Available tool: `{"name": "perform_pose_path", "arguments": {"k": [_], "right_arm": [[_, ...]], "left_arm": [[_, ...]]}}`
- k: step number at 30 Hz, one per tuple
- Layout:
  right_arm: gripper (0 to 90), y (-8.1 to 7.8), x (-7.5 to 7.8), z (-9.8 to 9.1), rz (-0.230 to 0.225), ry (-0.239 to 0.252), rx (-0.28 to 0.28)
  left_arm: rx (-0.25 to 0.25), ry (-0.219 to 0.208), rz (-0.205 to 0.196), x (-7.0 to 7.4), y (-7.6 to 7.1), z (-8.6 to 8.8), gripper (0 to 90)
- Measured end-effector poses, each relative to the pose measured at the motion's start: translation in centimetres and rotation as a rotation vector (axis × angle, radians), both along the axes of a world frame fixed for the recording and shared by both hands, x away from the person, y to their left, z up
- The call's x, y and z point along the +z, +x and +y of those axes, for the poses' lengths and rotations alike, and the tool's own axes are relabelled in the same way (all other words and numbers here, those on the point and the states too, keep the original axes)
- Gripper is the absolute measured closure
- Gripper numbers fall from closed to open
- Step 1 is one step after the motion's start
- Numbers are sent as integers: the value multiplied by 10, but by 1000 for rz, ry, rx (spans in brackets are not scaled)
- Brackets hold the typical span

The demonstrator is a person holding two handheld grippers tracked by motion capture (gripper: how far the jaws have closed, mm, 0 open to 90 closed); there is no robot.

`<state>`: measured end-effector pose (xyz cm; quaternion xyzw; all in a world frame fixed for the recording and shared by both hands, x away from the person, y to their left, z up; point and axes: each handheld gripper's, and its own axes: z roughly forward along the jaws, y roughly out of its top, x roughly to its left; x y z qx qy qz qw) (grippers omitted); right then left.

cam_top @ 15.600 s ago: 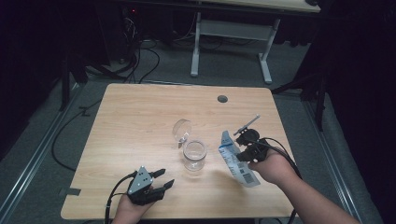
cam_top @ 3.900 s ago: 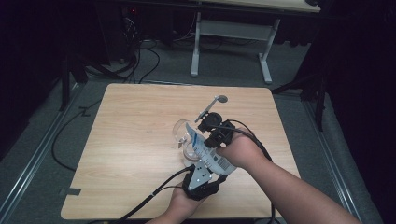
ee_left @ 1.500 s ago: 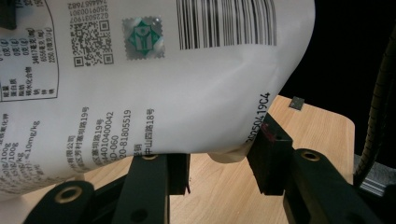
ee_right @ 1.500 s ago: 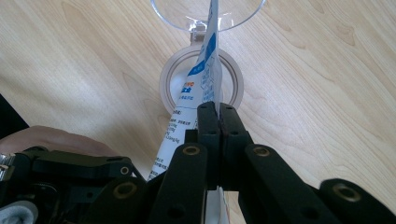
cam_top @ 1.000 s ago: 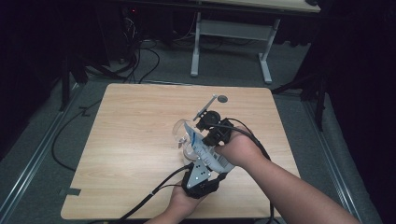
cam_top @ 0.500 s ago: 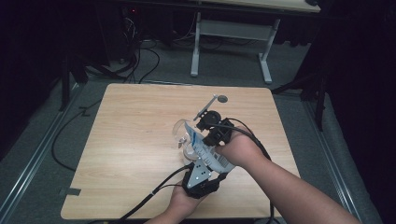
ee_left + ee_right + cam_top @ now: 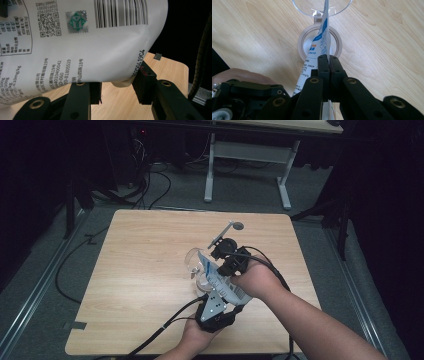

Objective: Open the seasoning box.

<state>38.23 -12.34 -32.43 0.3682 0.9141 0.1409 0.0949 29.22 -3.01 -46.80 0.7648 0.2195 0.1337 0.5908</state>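
- The right hand-held gripper (image 7: 329,60) has its black jaws pressed together, pinching the edge of a white printed plastic pouch with blue markings (image 7: 322,40).
- The pouch hangs tilted above a clear round glass jar (image 7: 319,45) on the pale wooden worktop (image 7: 150,260), with a clear plastic cup (image 7: 194,262) just beside it.
- The left hand-held gripper (image 7: 117,87) holds its jaws spread under the pouch's lower corner (image 7: 75,50); whether they touch it I cannot tell.

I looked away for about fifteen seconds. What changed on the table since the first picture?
The right gripper carried the white pouch from the table's right side to above the glass jar, still clamped on it. The left gripper moved from the front left to under the pouch's bottom. The clear lid stayed put.
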Motion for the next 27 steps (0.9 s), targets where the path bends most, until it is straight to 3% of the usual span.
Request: {"name": "perform_pose_path", "arguments": {"k": [27], "right_arm": [[898,4,0,0,-5,6,5]], "left_arm": [[5,-8,0,0,3,-1,630]]}}
